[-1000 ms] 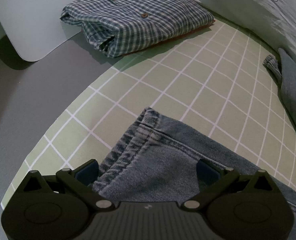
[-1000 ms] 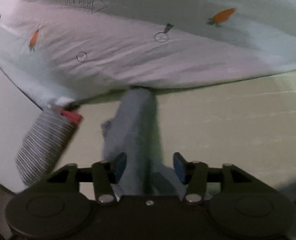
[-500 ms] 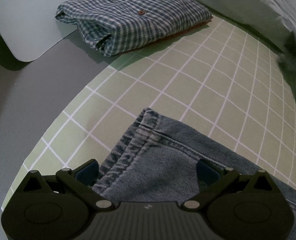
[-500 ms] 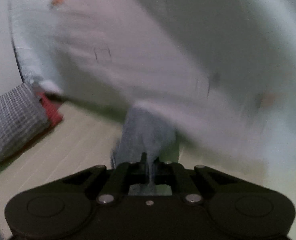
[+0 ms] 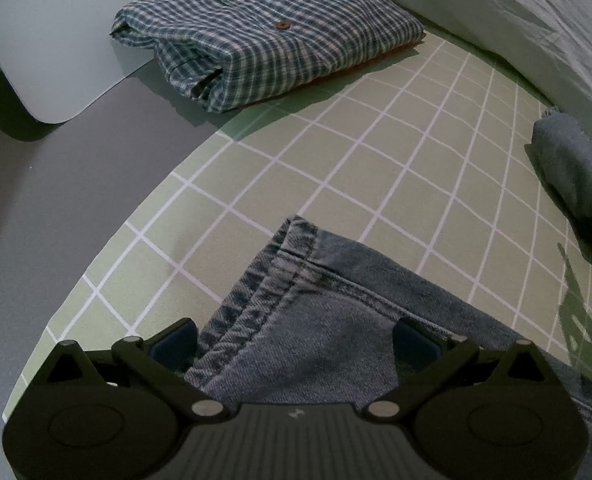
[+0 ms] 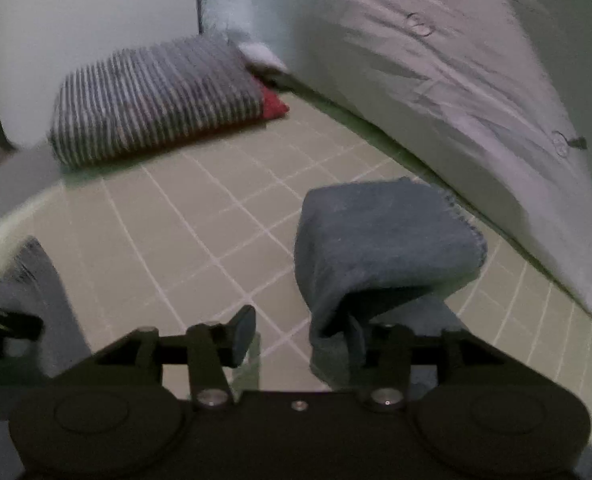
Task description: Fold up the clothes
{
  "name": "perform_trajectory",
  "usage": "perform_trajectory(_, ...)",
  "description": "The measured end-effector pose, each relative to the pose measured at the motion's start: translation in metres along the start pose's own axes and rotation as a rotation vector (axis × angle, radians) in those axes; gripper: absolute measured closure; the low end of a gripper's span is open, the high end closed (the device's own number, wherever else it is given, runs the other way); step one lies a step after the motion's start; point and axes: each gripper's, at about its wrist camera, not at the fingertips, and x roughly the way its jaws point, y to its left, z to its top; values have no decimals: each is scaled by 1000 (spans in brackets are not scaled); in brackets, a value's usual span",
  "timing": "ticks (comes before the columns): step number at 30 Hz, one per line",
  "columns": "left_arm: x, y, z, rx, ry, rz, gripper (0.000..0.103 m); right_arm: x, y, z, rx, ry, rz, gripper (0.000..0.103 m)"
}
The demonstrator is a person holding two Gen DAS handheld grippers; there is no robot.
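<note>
Two grippers work over a green grid mat (image 5: 375,152) where the jeans (image 5: 327,320) lie. The left gripper (image 5: 294,340) has its jaws spread wide on either side of the hemmed denim edge, not pinching it. The right gripper (image 6: 299,332) also has its jaws apart, with a folded-over jeans leg (image 6: 383,240) draped against its right finger. A folded plaid shirt (image 5: 264,36) rests at the mat's far edge, beside white bedding (image 5: 535,20).

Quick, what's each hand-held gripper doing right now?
Left hand-held gripper: open, fingers straddling the jeans.
Right hand-held gripper: open, denim draped over its right finger.
</note>
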Motion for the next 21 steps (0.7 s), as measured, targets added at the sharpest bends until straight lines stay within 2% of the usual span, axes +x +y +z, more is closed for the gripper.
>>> perform_trajectory(3,0,0,0,1,-1,-1,0,-13,-11,1,71,-45,4,53)
perform_trajectory(6,0,0,0,2,-2,-1,0,-16,-43,3,221,-73,-55,53)
perform_trajectory(12,0,0,-1,1,-7,-1,0,-5,-54,4,334,-51,-32,53)
perform_trajectory(16,0,0,-1,2,-4,-2,0,3,-60,4,405,-35,-13,46)
perform_trajectory(21,0,0,0,2,-2,-3,0,12,-65,6,474,-23,5,46)
